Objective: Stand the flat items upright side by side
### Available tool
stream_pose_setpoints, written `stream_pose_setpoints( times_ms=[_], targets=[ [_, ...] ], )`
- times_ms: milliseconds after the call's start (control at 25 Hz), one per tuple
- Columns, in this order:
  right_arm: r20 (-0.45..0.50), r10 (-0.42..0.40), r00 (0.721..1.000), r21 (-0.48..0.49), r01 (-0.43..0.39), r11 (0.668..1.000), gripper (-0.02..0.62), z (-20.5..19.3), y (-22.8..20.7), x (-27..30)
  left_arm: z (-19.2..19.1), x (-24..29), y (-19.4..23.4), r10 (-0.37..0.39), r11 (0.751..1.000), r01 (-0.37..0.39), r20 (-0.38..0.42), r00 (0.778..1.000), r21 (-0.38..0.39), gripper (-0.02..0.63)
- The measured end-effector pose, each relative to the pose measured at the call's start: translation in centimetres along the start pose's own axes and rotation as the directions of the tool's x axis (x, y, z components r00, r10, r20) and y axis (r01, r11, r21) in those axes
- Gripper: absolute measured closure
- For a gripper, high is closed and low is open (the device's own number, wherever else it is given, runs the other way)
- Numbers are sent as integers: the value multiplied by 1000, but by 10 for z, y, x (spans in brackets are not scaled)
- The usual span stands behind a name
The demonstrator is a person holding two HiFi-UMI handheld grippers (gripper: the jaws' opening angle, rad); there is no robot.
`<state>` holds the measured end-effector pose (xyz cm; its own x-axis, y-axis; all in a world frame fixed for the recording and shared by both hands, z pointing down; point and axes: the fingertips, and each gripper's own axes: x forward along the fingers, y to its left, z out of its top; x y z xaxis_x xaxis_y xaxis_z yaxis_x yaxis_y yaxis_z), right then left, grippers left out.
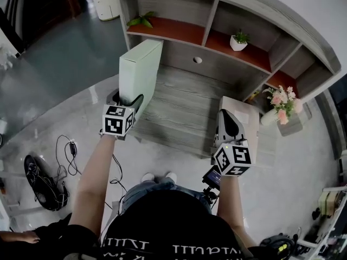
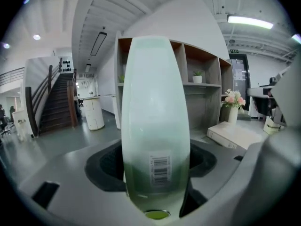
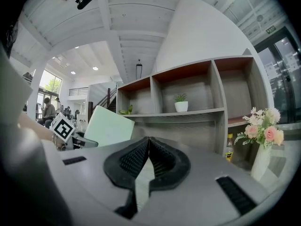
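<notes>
A pale green flat box (image 1: 140,69) stands on end, leaning a little, over the left of the grey wooden desk (image 1: 179,99). My left gripper (image 1: 130,101) is shut on its lower edge; in the left gripper view the box (image 2: 155,121) fills the space between the jaws, barcode facing the camera. A second flat box (image 1: 244,112), off-white, lies flat on the desk's right side. My right gripper (image 1: 232,124) hovers over its near end, pads closed together with nothing between them. The right gripper view shows the green box (image 3: 109,126) to the left.
A shelf unit rises behind the desk, with a potted plant (image 1: 238,39) and a leafy plant (image 1: 142,20) in its cubbies. A vase of pink flowers (image 1: 282,104) stands at the right. Cables and shoes (image 1: 46,180) lie on the floor at left.
</notes>
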<state>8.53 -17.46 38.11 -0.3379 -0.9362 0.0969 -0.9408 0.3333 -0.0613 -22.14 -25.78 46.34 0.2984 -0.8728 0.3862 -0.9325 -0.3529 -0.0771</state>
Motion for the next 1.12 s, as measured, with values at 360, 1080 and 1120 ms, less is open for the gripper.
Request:
stream_pose_setpoints(
  times_ms=[360, 1080, 1120],
  targets=[
    [-47, 31, 998, 14, -30, 999, 580, -23, -8, 1, -34, 8, 5, 81, 994, -84, -57, 995, -69, 268],
    [-94, 49, 994, -47, -53, 997, 580, -8, 6, 57, -44, 80, 36, 120, 984, -133, -114, 986, -120, 268],
    [-97, 51, 994, -46, -56, 997, 580, -9, 9, 60, -44, 82, 38, 126, 983, -140, -114, 985, -119, 268]
  ],
)
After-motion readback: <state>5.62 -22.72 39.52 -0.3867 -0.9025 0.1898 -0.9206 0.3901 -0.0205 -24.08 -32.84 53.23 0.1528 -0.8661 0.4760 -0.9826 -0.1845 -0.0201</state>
